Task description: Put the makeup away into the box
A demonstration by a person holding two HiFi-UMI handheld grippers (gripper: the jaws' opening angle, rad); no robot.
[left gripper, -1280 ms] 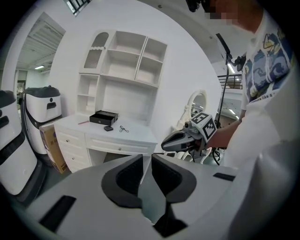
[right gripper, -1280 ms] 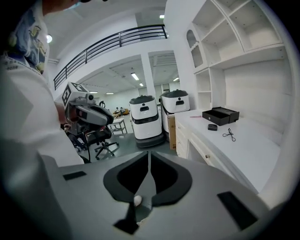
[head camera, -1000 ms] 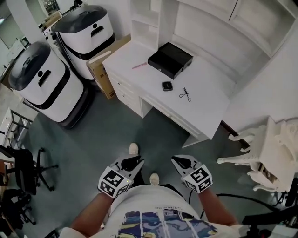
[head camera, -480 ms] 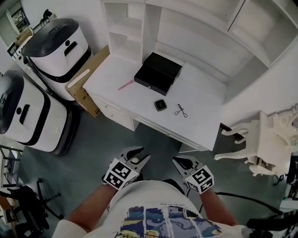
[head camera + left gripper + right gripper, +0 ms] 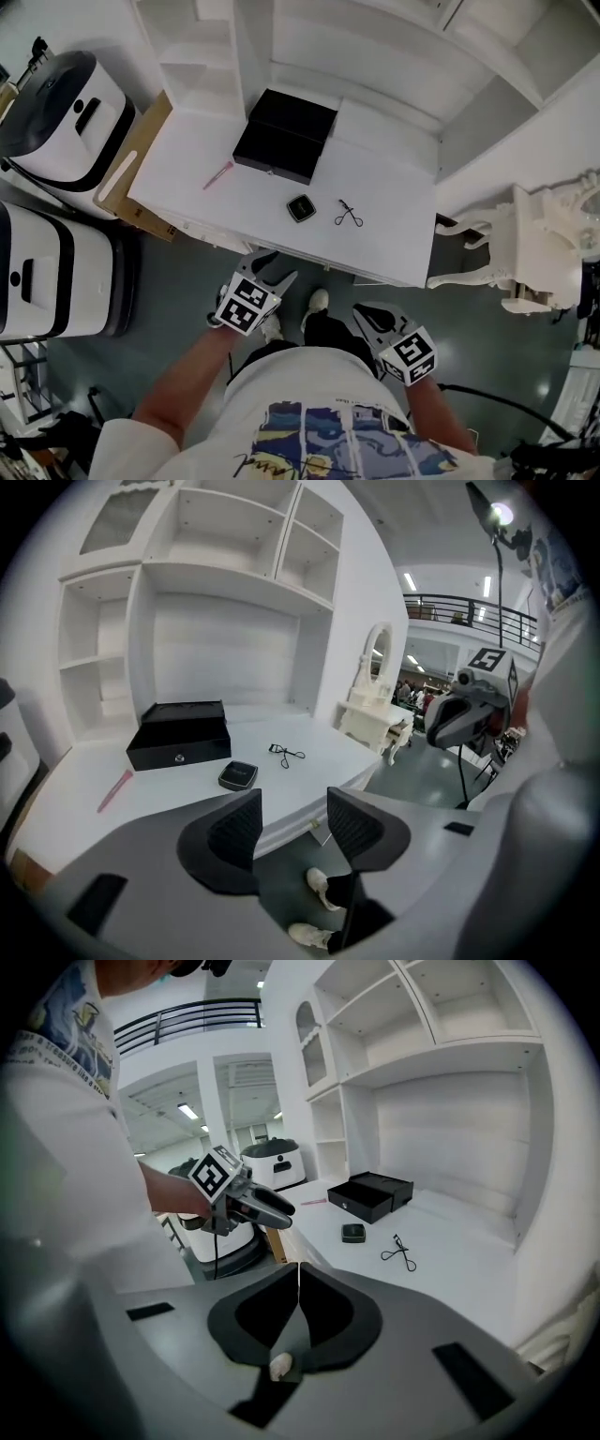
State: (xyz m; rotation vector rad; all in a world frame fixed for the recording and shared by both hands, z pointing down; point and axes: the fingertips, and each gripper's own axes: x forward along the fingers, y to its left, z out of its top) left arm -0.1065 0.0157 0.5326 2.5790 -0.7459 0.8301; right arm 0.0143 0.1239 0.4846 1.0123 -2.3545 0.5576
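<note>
On the white desk (image 5: pixel 394 234) stands a black box (image 5: pixel 286 136), lid open. In front of it lie a small black compact (image 5: pixel 301 207), a black eyelash curler (image 5: pixel 350 215) and, at the left, a pink pencil (image 5: pixel 217 174). My left gripper (image 5: pixel 275 270) hovers at the desk's front edge, short of the compact (image 5: pixel 238 774); its jaws are opening with nothing between them. My right gripper (image 5: pixel 368 317) hangs lower and further back, over the floor, shut and empty. In the right gripper view the box (image 5: pixel 370 1194) and curler (image 5: pixel 398 1251) lie well ahead.
A white shelf unit (image 5: pixel 197 47) rises from the back of the desk. Two white-and-black machines (image 5: pixel 56 103) and a cardboard carton (image 5: pixel 131 178) stand at the left. A white ornate chair (image 5: pixel 544 253) stands at the right. The person's shoe (image 5: pixel 317 302) is under the desk edge.
The desk has come closer. My left gripper has moved forward to the desk's front edge and its jaws have spread apart. The right gripper has shifted a little and stayed shut.
</note>
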